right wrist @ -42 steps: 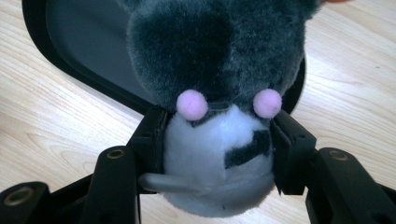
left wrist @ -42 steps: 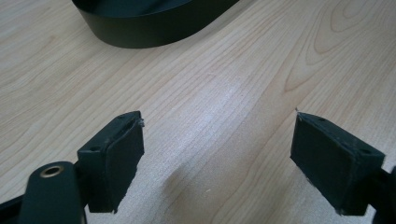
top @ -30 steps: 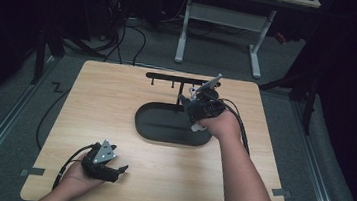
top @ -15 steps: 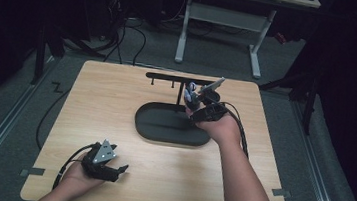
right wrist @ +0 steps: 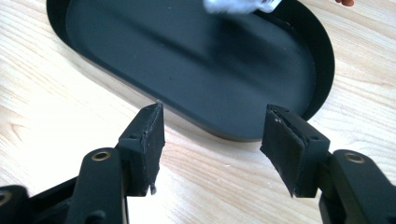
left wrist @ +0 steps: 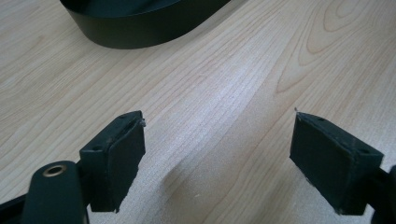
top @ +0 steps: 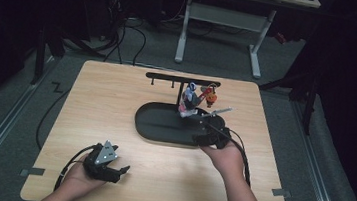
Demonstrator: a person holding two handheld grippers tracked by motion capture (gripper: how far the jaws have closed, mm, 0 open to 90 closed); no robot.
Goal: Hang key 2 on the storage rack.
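Note:
A black oval tray (top: 159, 122) lies mid-table, with a black hook rack (top: 169, 78) standing behind it. Two small things hang from the rack: a white, blue and red charm (top: 189, 99) and an orange one (top: 210, 98). My right gripper (top: 202, 135) hovers at the tray's near right rim. In the right gripper view it (right wrist: 212, 126) is open over the tray rim (right wrist: 323, 70); its jaws have just been closing with nothing between them. A blurred white thing (right wrist: 236, 5) shows at the tray's far side. My left gripper (top: 119, 171) rests at the front left, open (left wrist: 217, 140) over bare wood.
The wooden table (top: 100, 107) has bare room to the left of and in front of the tray, whose wall (left wrist: 140, 35) rises ahead of the left gripper. Cables trail from both grippers. Beyond the table's far edge stand a desk frame (top: 222, 19) and floor cables.
The right hand has drawn back from the rack toward the person and down to the tray's near right rim. The charms it hid now hang in plain sight. The left hand has stayed put.

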